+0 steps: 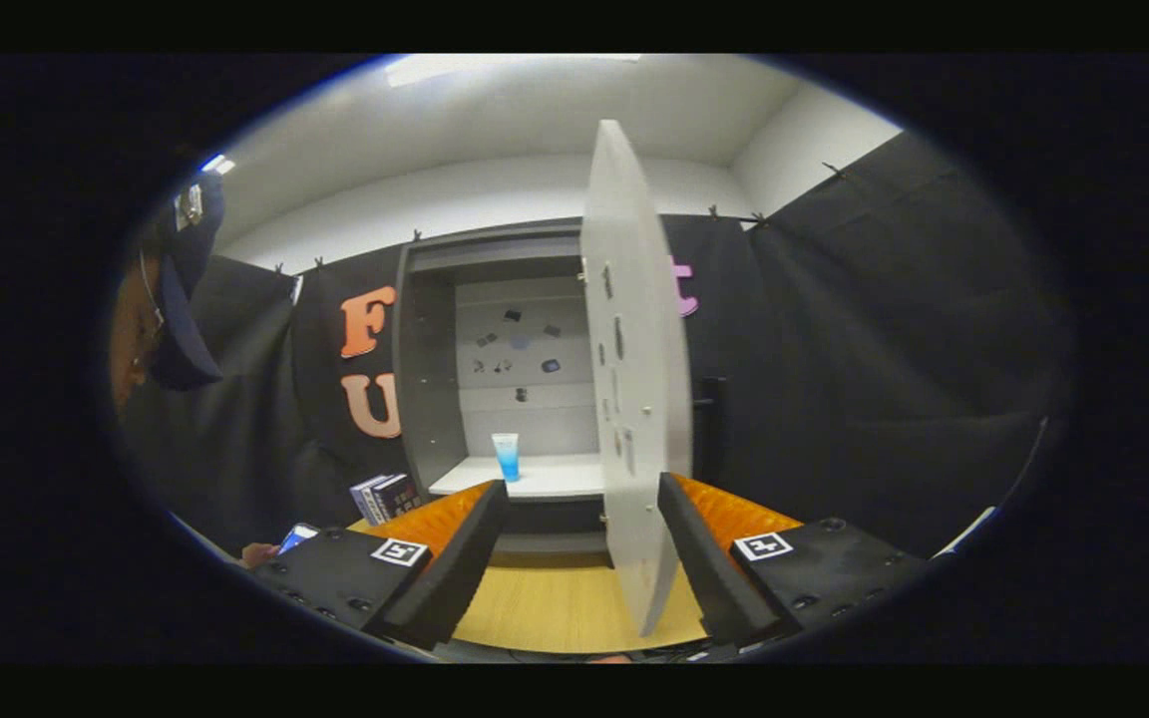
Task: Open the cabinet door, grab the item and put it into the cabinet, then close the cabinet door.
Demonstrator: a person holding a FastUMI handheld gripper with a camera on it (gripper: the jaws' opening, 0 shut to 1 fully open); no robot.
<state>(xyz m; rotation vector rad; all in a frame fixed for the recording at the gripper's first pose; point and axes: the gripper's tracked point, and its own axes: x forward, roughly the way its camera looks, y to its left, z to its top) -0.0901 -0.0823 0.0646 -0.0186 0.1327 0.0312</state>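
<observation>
The tongs (582,558) stand wide apart and hold nothing. The white cabinet door (634,379) swings edge-on toward the camera, its lower corner hanging between the two fingers, nearer the right one. Beyond the fingers, at about 11 o'clock from the gap, the blue-tinted cup (506,456) stands upright on the pale shelf (555,477) inside the open grey cabinet (425,379), so the item seems already stowed and closing the door looks like the step left.

The risks, as I judge them: the door's thin edge sits close to the right finger (709,568), and a careless push could make it slip off the pad or catch on the door's corner instead of driving the panel round. A hard shove might slam the door and jolt the cup, which is light and stands near the shelf's front lip, so it could tip or roll out. Swinging toward 9 o'clock could also bring the left finger (455,563) against the cabinet's base.

The desk (565,608) below is light wood grain, bare between the fingers. At about 9 o'clock from the cabinet, a small stack of boxes (385,496) rests near the desk's edge. Black cloth walls the booth, with a white ceiling above. A person stands at the far left, a hand (260,553) low beside the left finger.
</observation>
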